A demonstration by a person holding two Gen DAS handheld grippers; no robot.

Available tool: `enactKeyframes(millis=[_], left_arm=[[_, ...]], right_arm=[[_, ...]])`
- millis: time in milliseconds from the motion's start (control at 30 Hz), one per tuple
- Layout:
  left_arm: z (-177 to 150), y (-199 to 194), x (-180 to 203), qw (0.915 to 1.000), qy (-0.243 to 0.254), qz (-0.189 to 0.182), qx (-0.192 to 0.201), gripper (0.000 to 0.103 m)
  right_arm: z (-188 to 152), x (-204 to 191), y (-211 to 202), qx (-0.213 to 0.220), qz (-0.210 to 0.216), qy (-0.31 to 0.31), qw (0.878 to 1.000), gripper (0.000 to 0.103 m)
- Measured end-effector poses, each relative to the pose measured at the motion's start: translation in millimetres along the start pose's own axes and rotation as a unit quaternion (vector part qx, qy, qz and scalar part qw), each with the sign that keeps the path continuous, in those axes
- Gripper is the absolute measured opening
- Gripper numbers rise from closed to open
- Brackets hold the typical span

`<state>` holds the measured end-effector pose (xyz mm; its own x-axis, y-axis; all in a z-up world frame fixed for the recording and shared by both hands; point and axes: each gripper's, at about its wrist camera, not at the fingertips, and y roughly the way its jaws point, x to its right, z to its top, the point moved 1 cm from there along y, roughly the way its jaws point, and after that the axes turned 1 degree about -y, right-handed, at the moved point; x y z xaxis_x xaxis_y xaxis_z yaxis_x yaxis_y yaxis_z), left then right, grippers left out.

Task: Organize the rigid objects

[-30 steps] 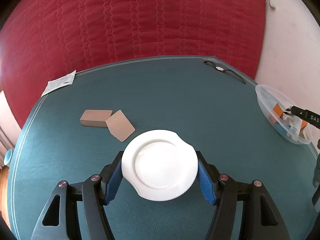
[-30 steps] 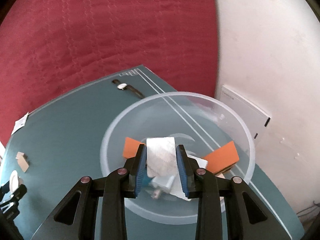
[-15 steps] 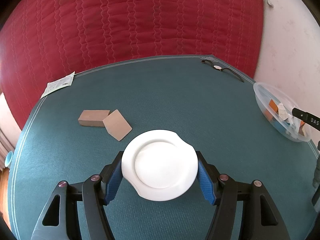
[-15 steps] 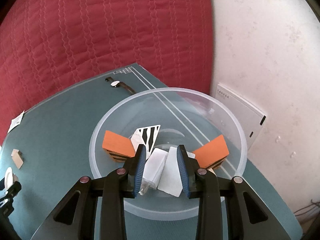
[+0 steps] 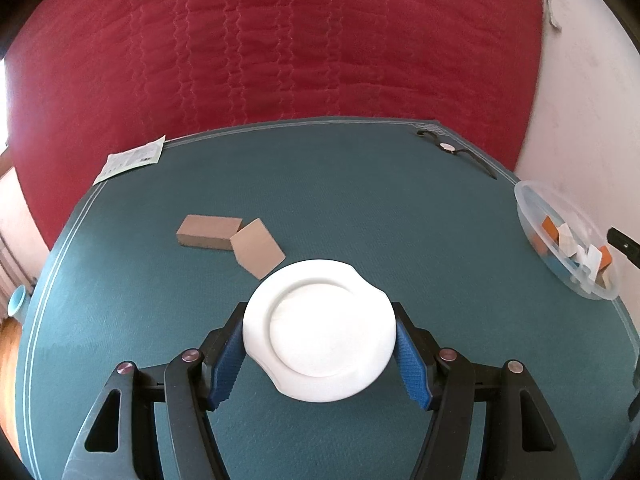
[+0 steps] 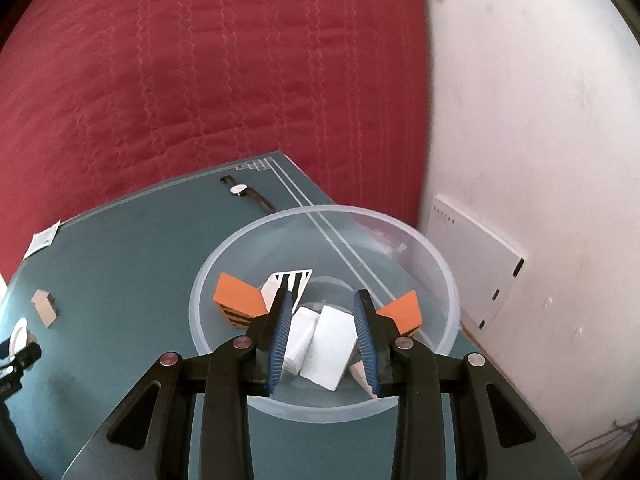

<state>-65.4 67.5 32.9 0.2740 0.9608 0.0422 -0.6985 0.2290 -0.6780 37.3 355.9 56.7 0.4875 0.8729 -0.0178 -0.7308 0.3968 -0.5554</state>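
White round ceramic plate (image 5: pixel 319 338): clamped at its rim between the blue pads of the left gripper (image 5: pixel 320 354), near two brown flat blocks (image 5: pixel 232 238).
Clear round plastic bowl (image 6: pixel 404 232): on the teal table mat (image 6: pixel 132 256), holding orange blocks and white pieces.
Right gripper (image 6: pixel 322 336): over the bowl, jaws narrowly apart, gripping nothing.
Dark-strapped wristwatch (image 6: pixel 246 192): beyond the bowl.
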Motion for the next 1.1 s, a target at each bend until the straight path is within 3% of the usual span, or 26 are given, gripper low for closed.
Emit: enactKeyframes(millis=[300, 733, 1100], left_arm=[[-0.6, 0.1, 26.4, 0.9997, 0.0, -0.016, -0.02, 0.07], [17.4, -0.8, 111.0, 0.9958, 0.051, -0.073, -0.021, 0.07], [38.4, 6.8, 183.0, 0.9895, 0.087, -0.116, -0.012, 0.07]], right_arm=[[-4.7, 5.8, -4.7, 0.005, 0.016, -0.027, 1.0, 0.035], [-18.2, 40.7, 1.2, -0.002, 0.024, -0.022, 0.999, 0.039], [-28.4, 59.8, -4.7, 0.023, 0.03, 0.008, 0.999, 0.041]])
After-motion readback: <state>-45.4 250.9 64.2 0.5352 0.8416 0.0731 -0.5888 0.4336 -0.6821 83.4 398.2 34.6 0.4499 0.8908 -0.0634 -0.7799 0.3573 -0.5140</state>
